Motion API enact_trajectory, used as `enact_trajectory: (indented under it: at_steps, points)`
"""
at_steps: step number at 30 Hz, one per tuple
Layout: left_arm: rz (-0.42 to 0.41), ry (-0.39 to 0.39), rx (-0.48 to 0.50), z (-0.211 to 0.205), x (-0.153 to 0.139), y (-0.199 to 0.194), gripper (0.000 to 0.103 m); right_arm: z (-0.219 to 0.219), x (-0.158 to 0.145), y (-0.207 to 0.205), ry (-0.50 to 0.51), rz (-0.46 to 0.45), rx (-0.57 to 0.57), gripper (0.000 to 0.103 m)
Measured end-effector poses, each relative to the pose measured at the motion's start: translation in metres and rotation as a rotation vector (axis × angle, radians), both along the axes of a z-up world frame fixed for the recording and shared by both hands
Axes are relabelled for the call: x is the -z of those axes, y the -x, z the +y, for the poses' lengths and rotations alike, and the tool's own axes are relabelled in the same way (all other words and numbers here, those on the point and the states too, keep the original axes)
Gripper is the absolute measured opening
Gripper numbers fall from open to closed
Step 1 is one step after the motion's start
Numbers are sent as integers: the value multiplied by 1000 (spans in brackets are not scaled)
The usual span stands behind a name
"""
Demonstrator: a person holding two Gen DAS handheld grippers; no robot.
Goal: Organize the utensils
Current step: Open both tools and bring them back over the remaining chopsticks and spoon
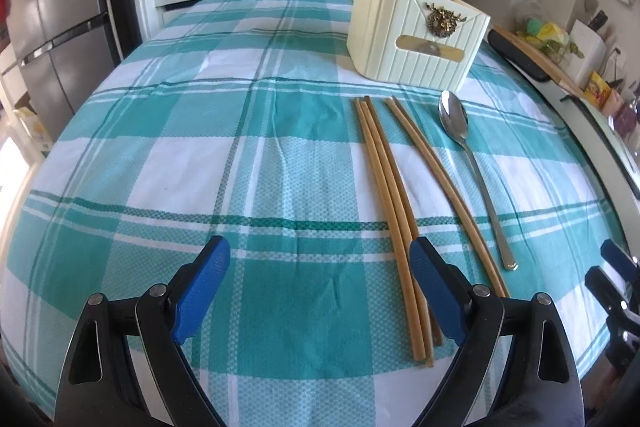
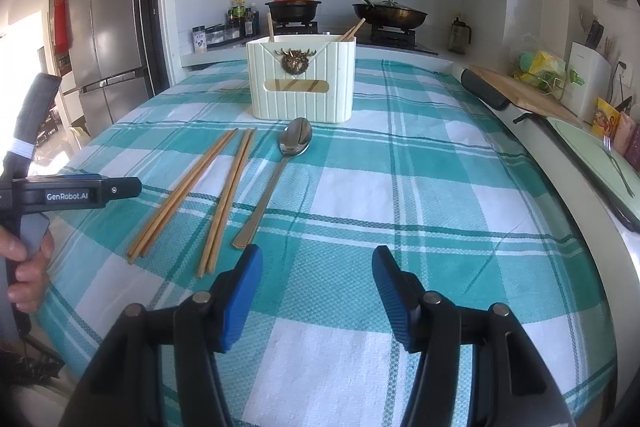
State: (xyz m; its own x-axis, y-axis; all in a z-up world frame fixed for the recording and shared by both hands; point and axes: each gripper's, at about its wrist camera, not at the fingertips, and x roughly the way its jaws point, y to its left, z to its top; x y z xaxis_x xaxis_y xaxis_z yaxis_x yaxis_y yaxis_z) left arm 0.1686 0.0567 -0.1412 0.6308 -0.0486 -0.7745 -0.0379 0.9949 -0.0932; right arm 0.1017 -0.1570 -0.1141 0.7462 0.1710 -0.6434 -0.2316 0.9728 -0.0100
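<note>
On the table (image 1: 160, 155), which is covered with a teal and white checked cloth (image 2: 400, 211), lie two pairs of wooden chopsticks and a metal spoon (image 1: 468, 163), side by side and pointing toward a cream utensil holder (image 1: 416, 39). The left pair of chopsticks (image 1: 392, 211) and the right pair of chopsticks (image 1: 436, 179) are near each other but apart, and the spoon lies just to the right of them with its bowl near the foot of the holder. The holder stands upright at the far side of the cloth, with a brass ornament on its front and a few chopsticks sticking up out of the top; what shows through its front slot is hard to make out, possibly more utensils.

The left claw (image 1: 320, 267) hangs low over the cloth with its blue fingers wide apart and nothing between them; its right finger sits just beside the near ends of the left pair. The right claw (image 2: 318, 275) is also spread wide and empty, over bare cloth to the right of the spoon's handle.

Behind the table stand a stove with a black pot (image 2: 294, 7) and a lidded pan (image 2: 390, 13), and a steel fridge (image 2: 108, 27) at the left.
</note>
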Motion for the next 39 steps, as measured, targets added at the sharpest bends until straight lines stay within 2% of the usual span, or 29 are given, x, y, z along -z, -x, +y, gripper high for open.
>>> enact_trajectory:
  at_steps: [11,22,25,27,39]
  points:
    - [47,-69,23,-8,19,-26,92,-5,-1,3,-11,0,9,58]
    - [61,-50,38,-11,20,-31,92,-4,0,1,-16,5,7,58]
    - [65,-62,23,-10,22,-35,97,-4,0,1,-16,9,7,58]
    - [74,-44,11,-6,24,-40,100,-4,0,1,-14,8,7,58]
    - [97,-38,-20,-1,25,-69,103,0,3,-6,9,46,7,58]
